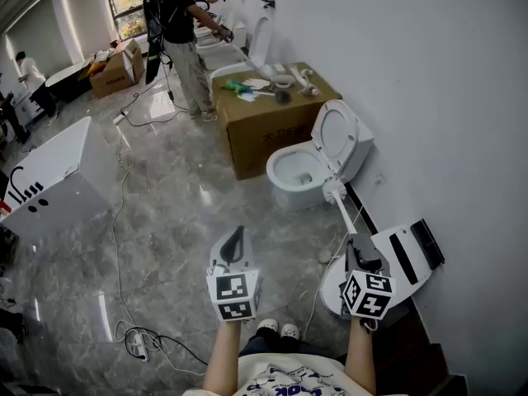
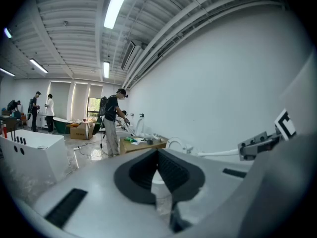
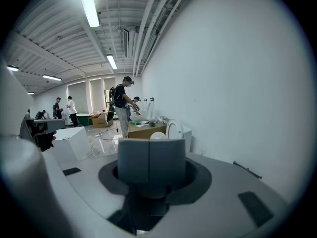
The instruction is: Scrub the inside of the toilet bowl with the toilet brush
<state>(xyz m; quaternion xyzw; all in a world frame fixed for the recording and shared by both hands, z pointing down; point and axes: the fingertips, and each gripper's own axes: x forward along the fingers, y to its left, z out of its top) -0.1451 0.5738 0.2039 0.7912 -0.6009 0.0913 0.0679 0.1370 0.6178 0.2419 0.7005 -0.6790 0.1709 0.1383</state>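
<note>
A white toilet (image 1: 307, 169) stands against the right wall with its lid (image 1: 338, 130) raised and the bowl open. The white toilet brush (image 1: 341, 209) slants up from my right gripper (image 1: 356, 243), which is shut on the handle. The brush head (image 1: 332, 190) hovers by the bowl's near rim, outside the bowl. In the right gripper view the grey pads (image 3: 151, 160) are pressed together, with the toilet lid (image 3: 173, 129) beyond. My left gripper (image 1: 237, 239) is shut and empty, held over the floor left of the brush; in its own view (image 2: 158, 168) the black pads meet.
A cardboard box (image 1: 272, 126) with cleaning items on top stands just behind the toilet. A white bathtub (image 1: 49, 180) sits at the left. Cables and a power strip (image 1: 136, 345) lie on the marble floor. A white fixture (image 1: 408, 258) lies at my right. A person (image 1: 177, 31) works at the back.
</note>
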